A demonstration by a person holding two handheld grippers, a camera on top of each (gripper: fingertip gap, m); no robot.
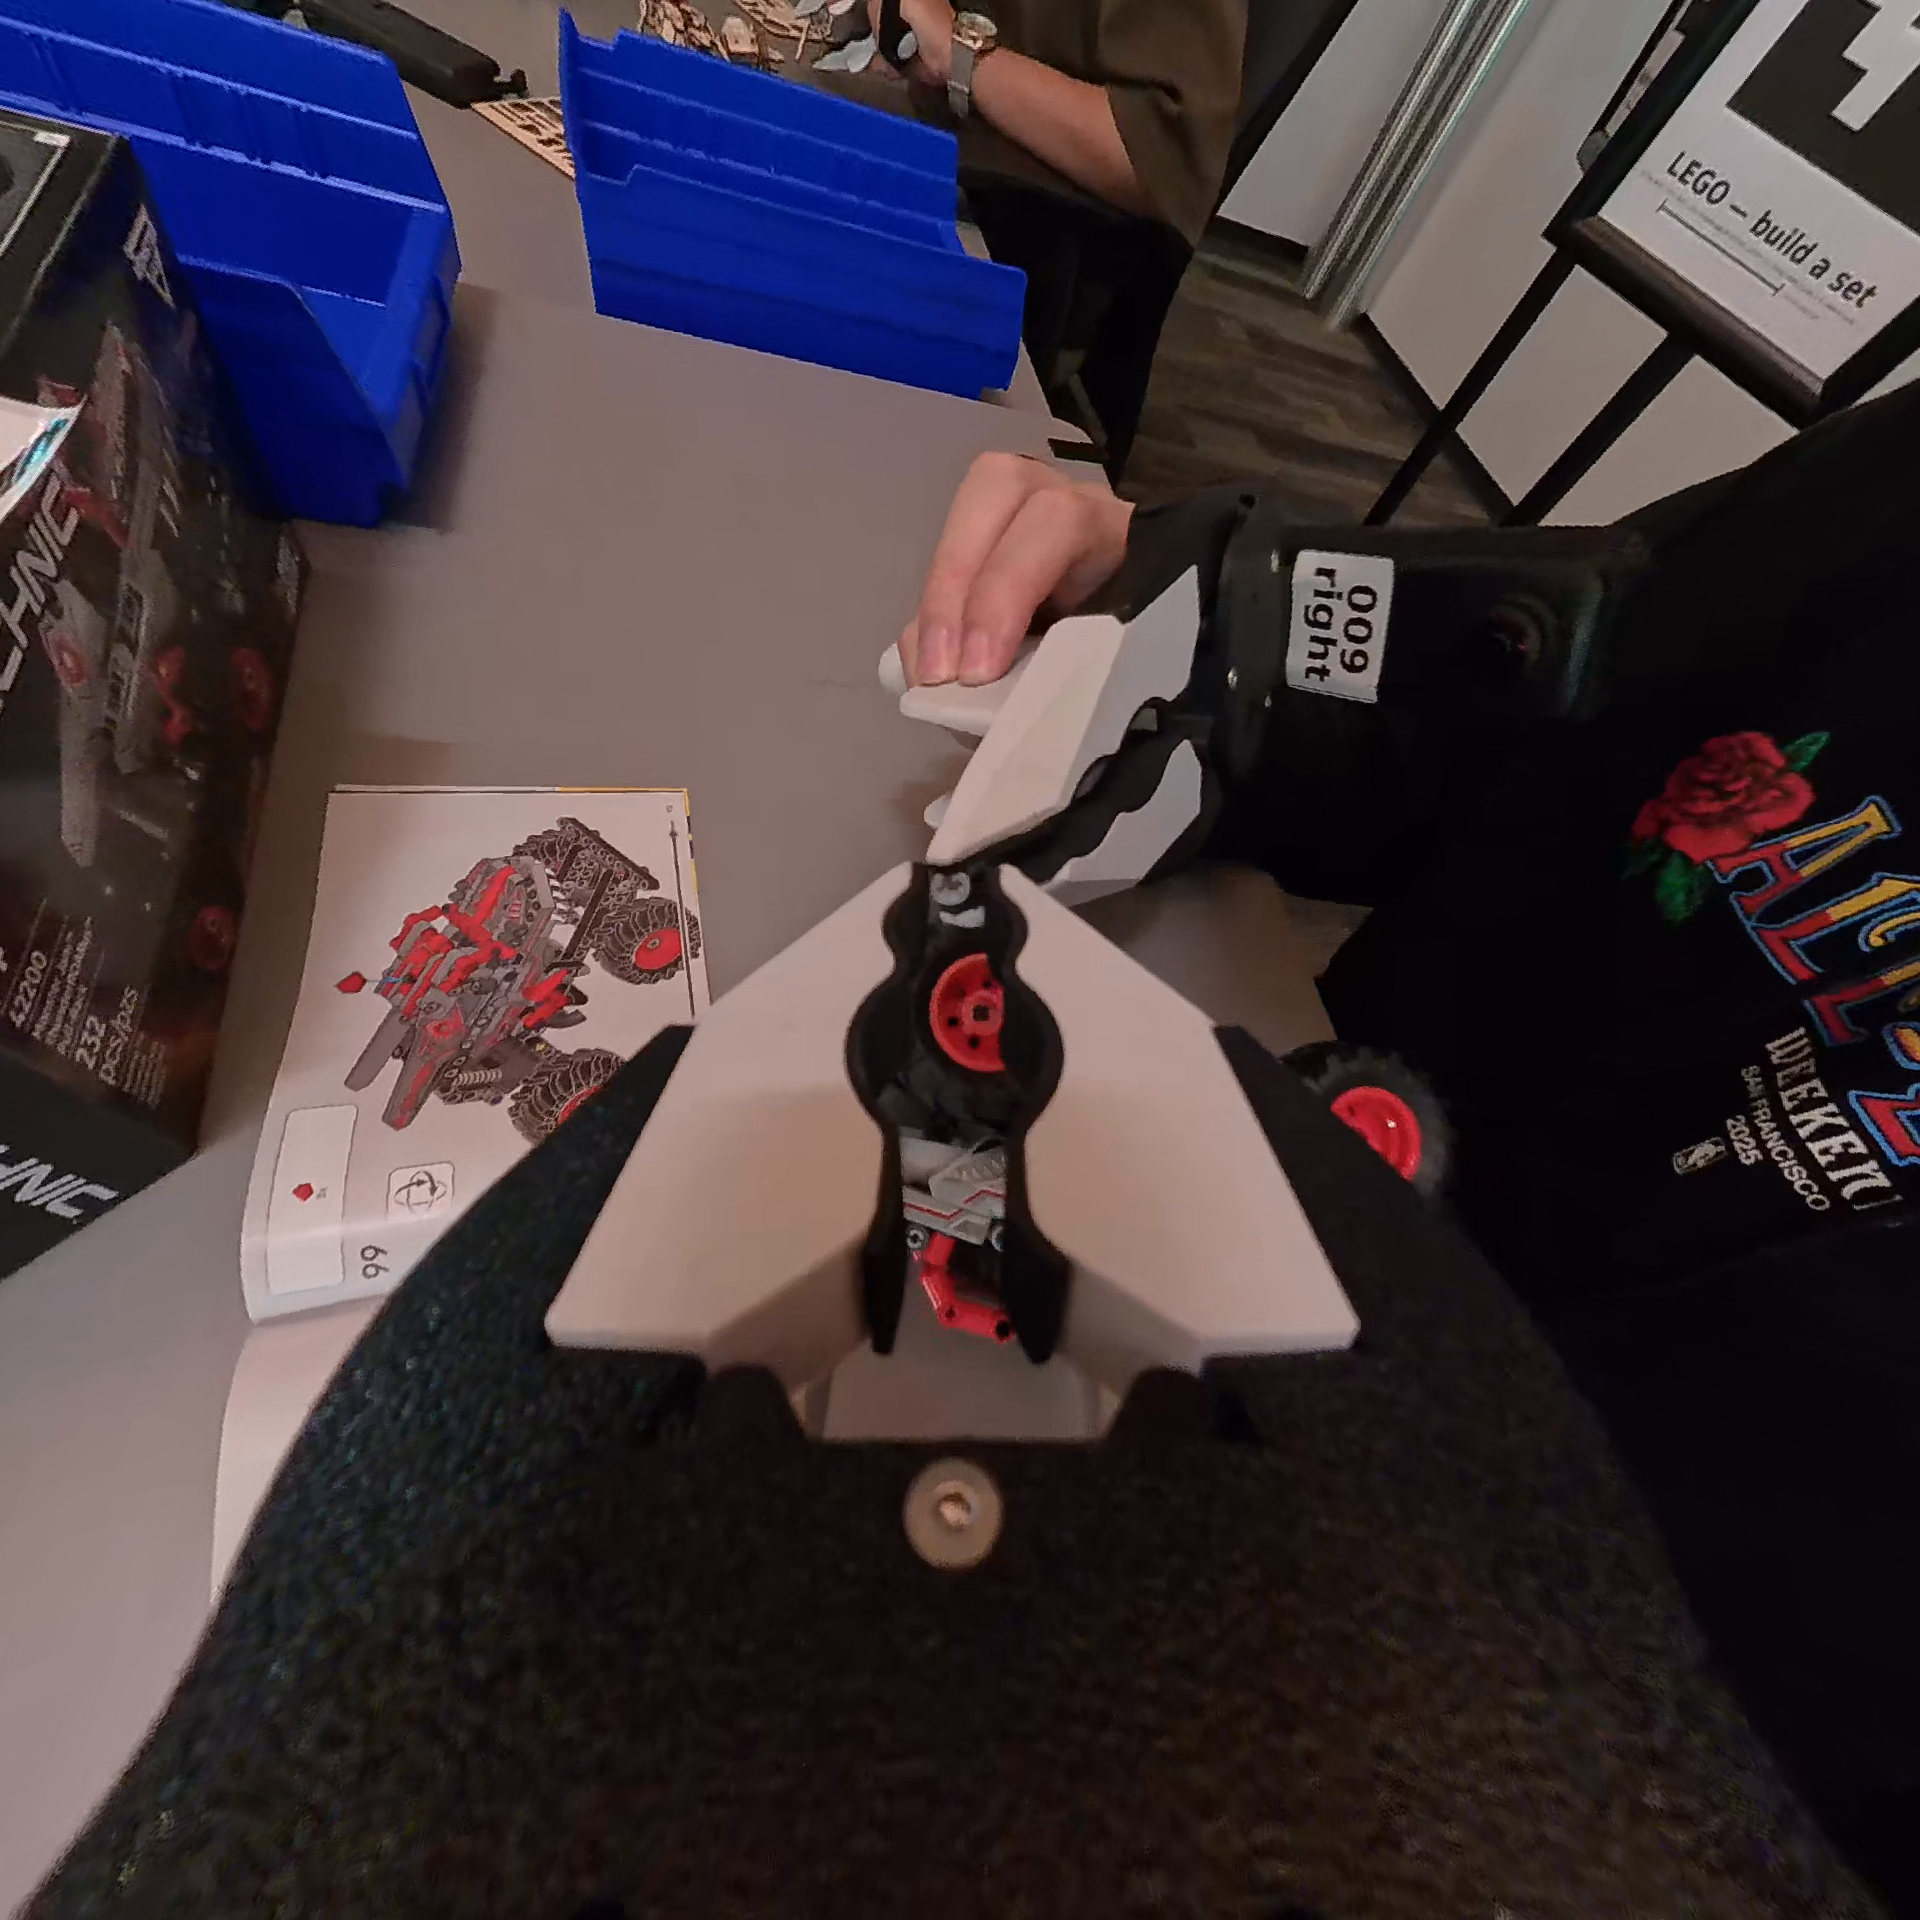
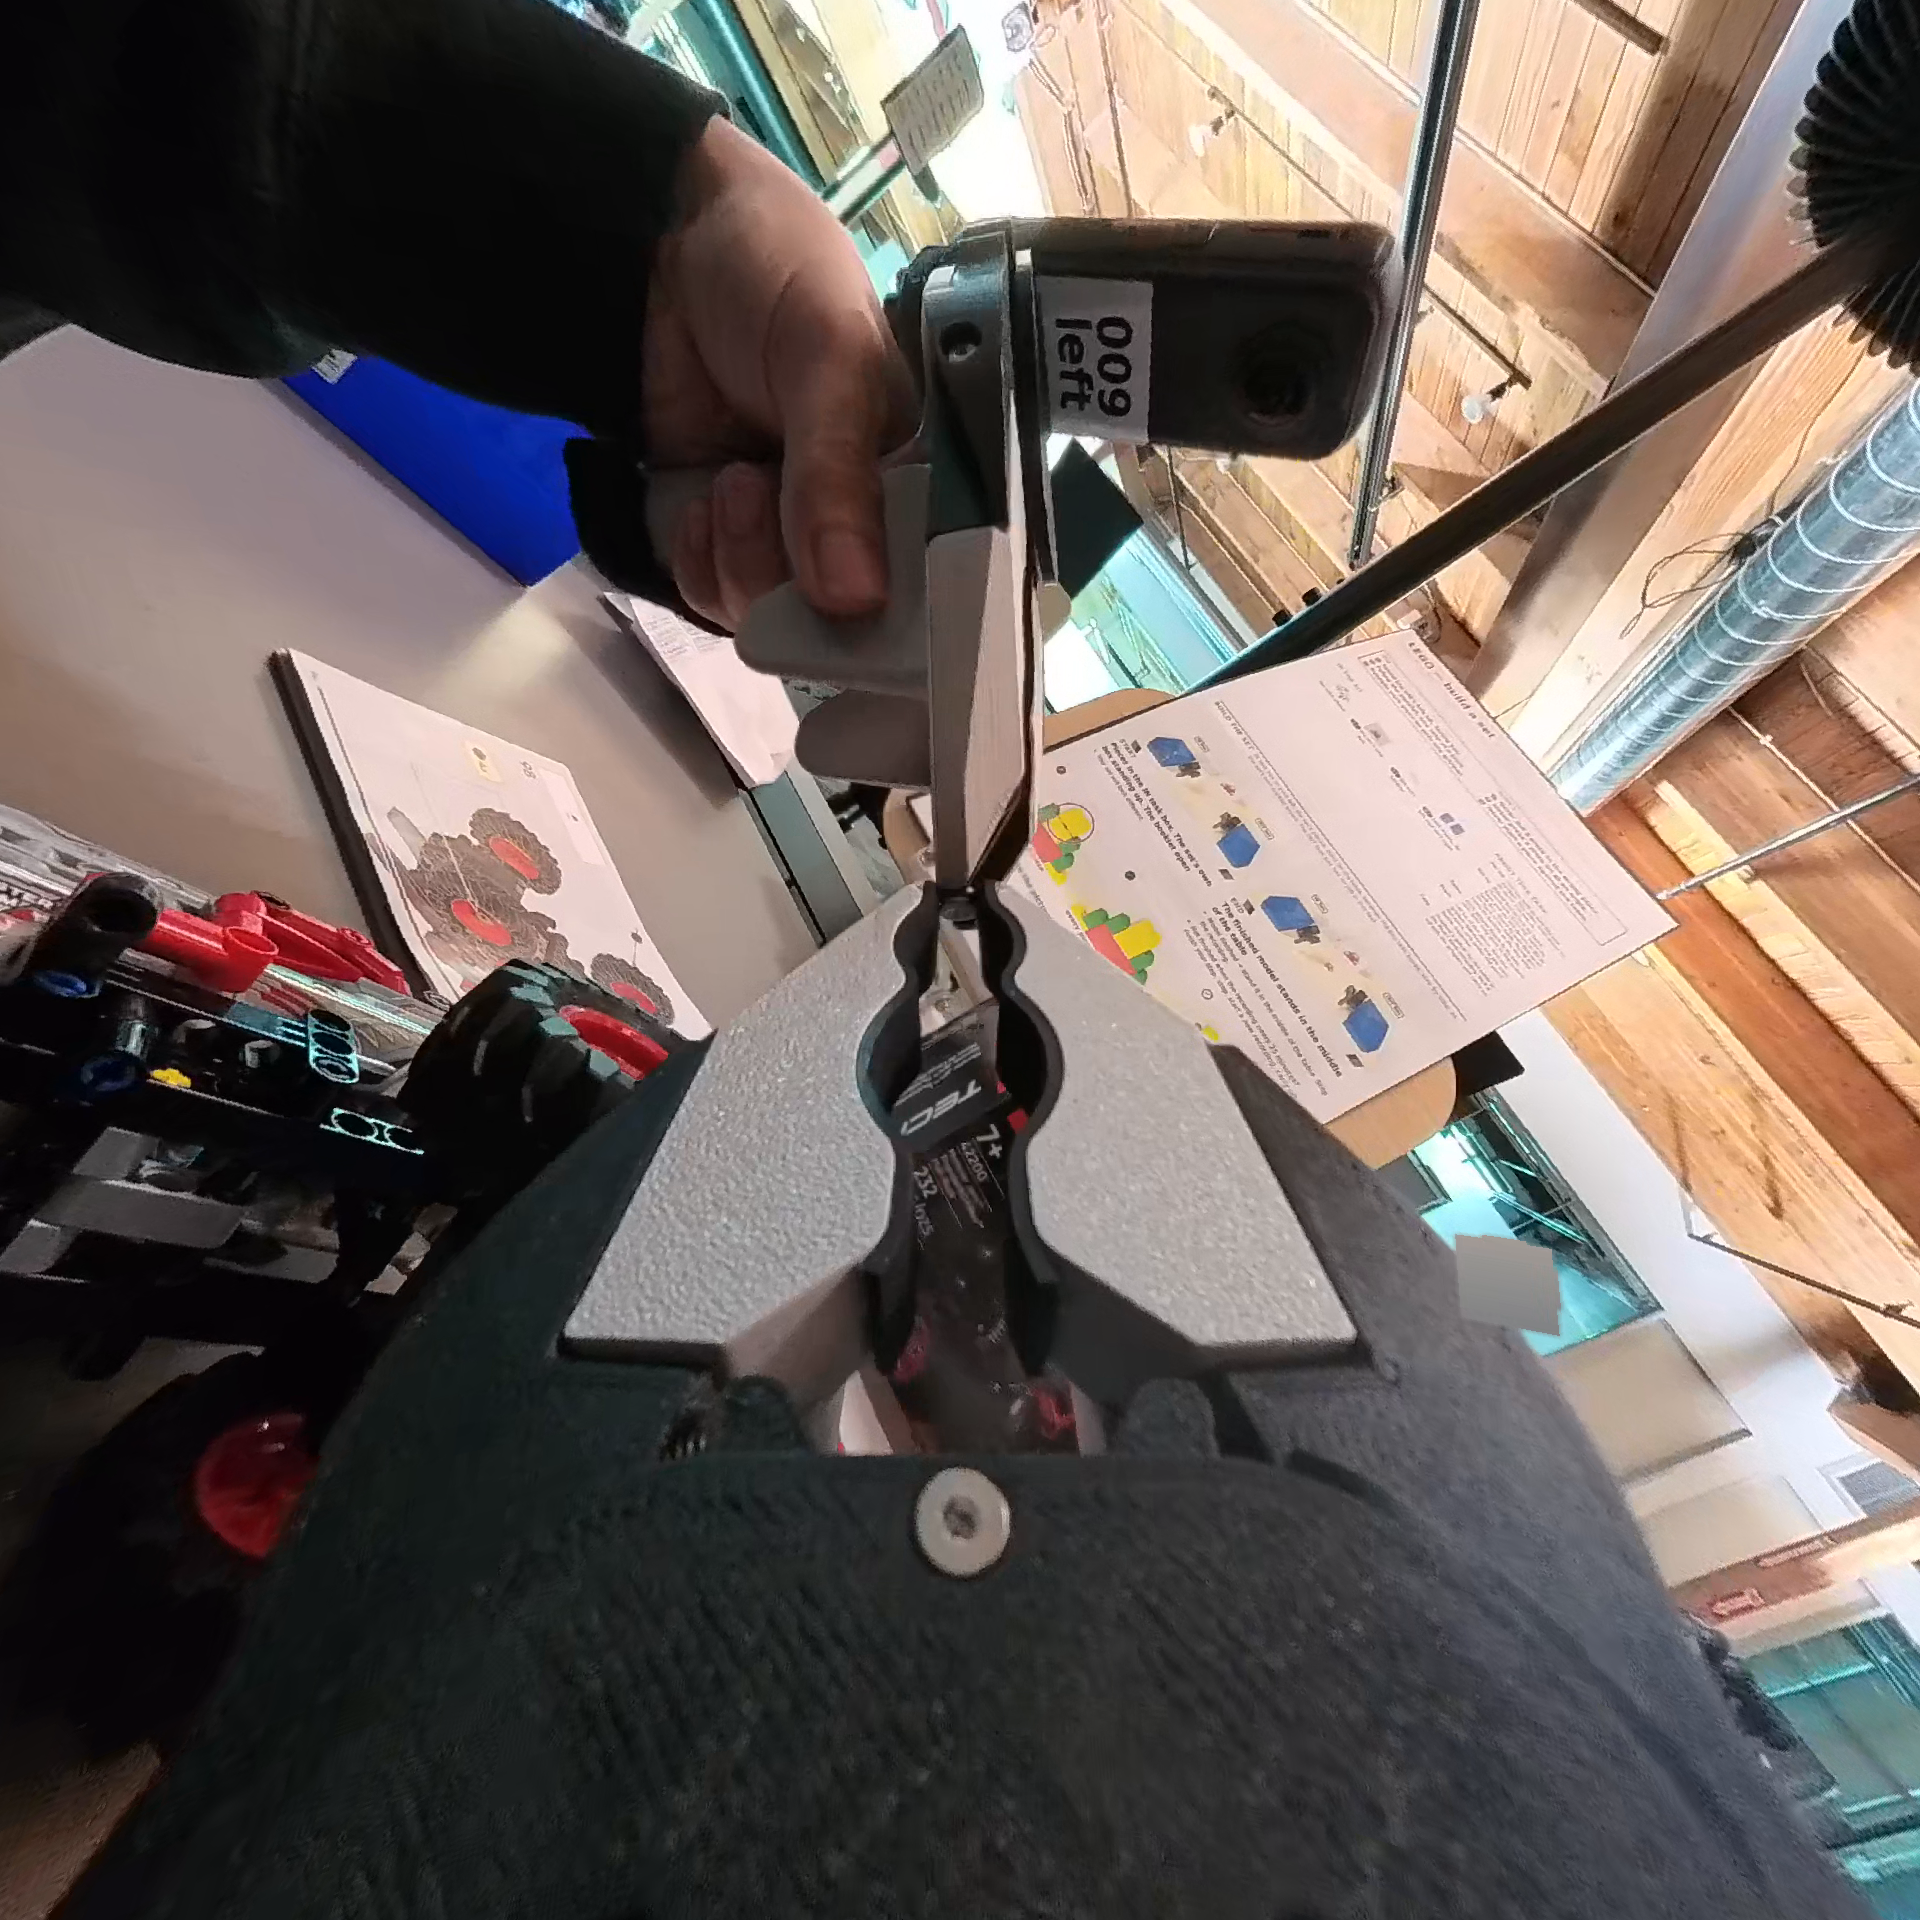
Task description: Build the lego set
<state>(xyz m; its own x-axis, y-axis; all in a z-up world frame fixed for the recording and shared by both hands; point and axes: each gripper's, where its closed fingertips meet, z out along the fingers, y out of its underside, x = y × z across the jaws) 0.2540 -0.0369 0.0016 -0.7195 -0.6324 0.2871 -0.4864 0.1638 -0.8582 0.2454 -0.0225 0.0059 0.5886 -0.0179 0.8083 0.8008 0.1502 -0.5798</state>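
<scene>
there, knobbly black tyre [image 2: 525, 1049], red hub

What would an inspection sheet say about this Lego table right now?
surface: grey table, flat and matte.
job's things: lego truck with black tyres and red hubs, under the grippers; open instruction booklet; set box on the left.
clutter: blue bins at the back; pale wooden pieces beyond them.
grippers: left gripper and right gripper meet tip to tip, nearly closed; anything pinched is too small to tell.
cables: nothing seen on the table.
surroundings: another person seated opposite; printed sheet on a stand.
</scene>
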